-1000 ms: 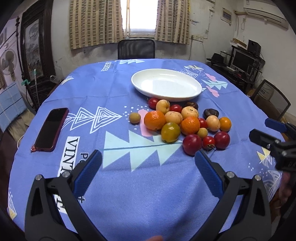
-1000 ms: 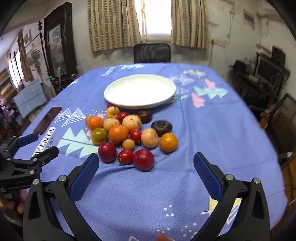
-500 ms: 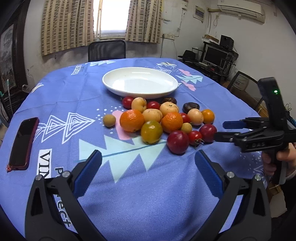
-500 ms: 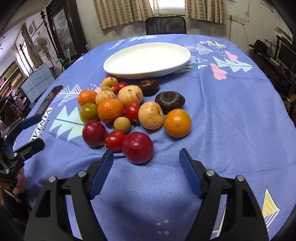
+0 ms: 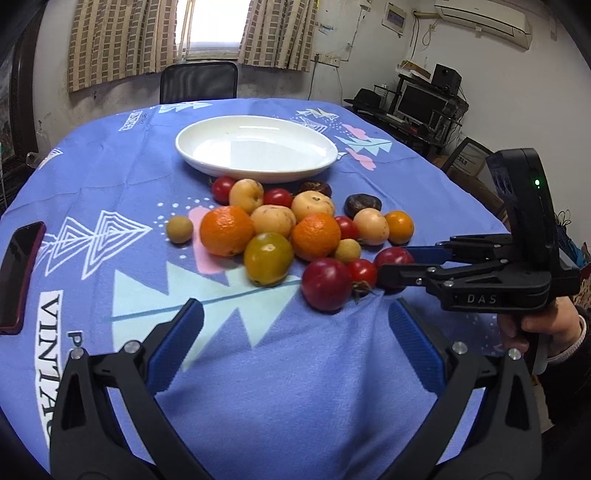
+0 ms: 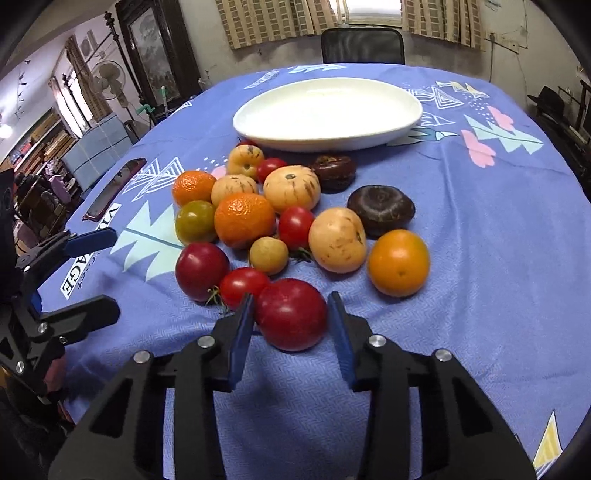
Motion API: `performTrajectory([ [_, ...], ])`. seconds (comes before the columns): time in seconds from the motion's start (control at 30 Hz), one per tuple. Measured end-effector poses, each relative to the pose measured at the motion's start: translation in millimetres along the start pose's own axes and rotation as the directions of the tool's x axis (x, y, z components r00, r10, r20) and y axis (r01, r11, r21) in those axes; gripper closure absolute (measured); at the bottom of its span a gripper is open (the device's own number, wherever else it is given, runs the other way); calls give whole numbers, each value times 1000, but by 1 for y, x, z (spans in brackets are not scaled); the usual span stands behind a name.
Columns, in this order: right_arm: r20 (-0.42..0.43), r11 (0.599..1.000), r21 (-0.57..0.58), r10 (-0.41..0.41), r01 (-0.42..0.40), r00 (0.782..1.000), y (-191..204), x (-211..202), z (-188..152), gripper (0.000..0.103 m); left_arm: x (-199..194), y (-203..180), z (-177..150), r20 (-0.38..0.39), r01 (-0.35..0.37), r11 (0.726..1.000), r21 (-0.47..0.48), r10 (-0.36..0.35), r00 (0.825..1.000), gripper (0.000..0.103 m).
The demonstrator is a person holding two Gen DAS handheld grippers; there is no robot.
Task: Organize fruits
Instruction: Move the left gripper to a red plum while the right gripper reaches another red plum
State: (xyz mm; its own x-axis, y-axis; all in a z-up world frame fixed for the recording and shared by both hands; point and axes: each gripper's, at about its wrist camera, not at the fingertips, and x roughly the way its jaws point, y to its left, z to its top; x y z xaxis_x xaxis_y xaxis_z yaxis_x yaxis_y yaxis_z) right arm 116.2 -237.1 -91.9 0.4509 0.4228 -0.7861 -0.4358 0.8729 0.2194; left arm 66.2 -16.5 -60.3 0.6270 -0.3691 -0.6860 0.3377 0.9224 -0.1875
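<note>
Mixed fruits [image 6: 295, 221] clustered beside plate [image 6: 388, 129]

Window [image 5: 214, 29] backlight blown out; fisheye-warped edges.

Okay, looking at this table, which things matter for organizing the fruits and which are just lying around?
Part of the job:
- fruit pile
- red plum, sitting between the fingers of the right gripper
- white plate
- left gripper, open, hovering short of the pile

Just lying about:
- phone on the tablecloth
- black chair
- monitor
</note>
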Motion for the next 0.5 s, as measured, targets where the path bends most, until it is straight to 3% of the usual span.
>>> performTrajectory([
  [0.17, 15, 998, 37, 51, -51, 999, -12, -9, -8, 63, 13, -20, 5, -18, -6, 999, 32, 6, 1000, 6],
  [0.27, 39, 996, 53, 74, -76, 996, -17, -18, -11, 63, 25, -27, 9, -31, -1, 1000, 27, 2, 1000, 17],
  [0.4, 69, 995, 62, 79, -83, 994, -24, -26, -15, 63, 45, -28, 11, -82, -6, 1000, 7, 6, 997, 42],
  [0.5, 84, 991, 77, 100, -106, 991, -29, -27, -16, 63, 51, -24, 11, -101, 4, 1000, -16, -5, 995, 46],
])
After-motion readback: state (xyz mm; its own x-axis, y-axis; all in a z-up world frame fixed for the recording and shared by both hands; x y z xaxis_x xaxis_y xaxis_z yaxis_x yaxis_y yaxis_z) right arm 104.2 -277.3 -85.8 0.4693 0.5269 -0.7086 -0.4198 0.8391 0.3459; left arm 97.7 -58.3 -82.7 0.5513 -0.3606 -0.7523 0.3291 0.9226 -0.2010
